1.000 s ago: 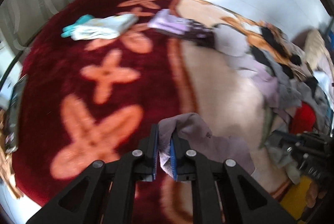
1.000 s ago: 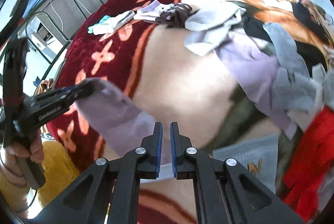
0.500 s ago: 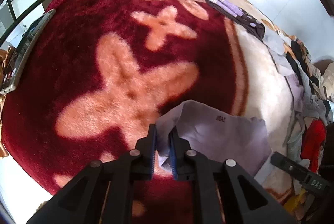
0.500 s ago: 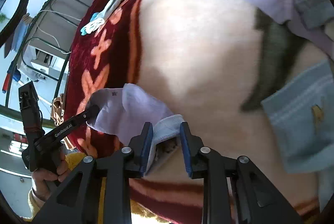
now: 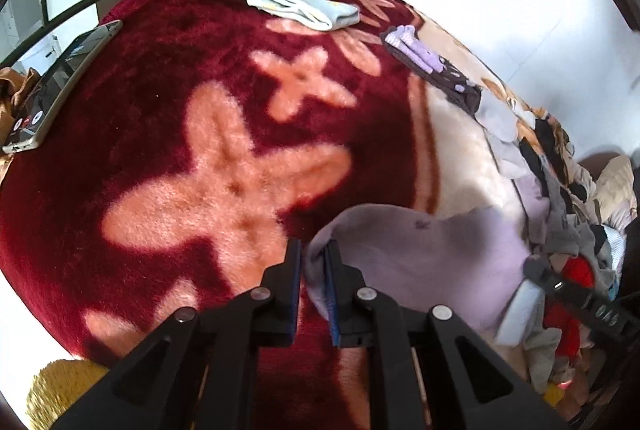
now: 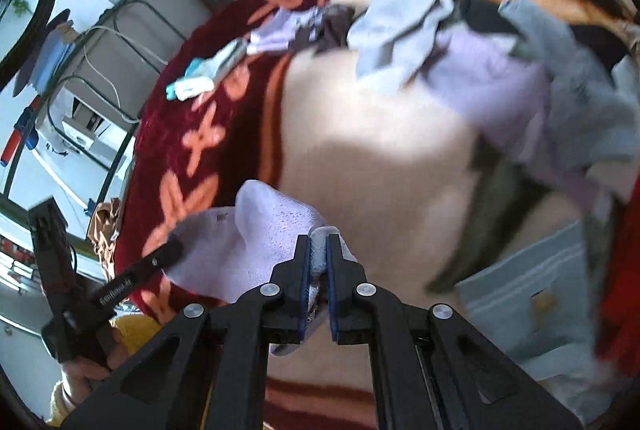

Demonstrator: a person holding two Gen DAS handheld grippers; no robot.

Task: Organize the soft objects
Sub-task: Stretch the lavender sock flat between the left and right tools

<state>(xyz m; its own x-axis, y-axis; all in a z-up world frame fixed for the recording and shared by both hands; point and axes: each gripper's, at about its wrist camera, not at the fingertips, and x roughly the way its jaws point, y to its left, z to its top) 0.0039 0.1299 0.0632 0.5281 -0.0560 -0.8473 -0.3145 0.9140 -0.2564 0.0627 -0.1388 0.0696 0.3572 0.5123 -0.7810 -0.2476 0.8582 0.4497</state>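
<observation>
Plush red blanket (image 5: 152, 133) with peach crosses covers the bed, and a lavender sock (image 5: 420, 254) hangs stretched just above it between two tools. At six o'clock in each wrist view the jaws are pinched on cloth: the left gripper (image 5: 314, 272) nips one end, the right gripper (image 6: 318, 264) the pale cuff end. I'd judge they are mid-fold or mid-carry; next the sock needs laying flat beside the paired socks (image 5: 296, 5) at twelve o'clock. Only the right view shows the person's hand (image 6: 86, 362) at eight o'clock; only the left shows a phone (image 5: 60, 85) at nine.
</observation>
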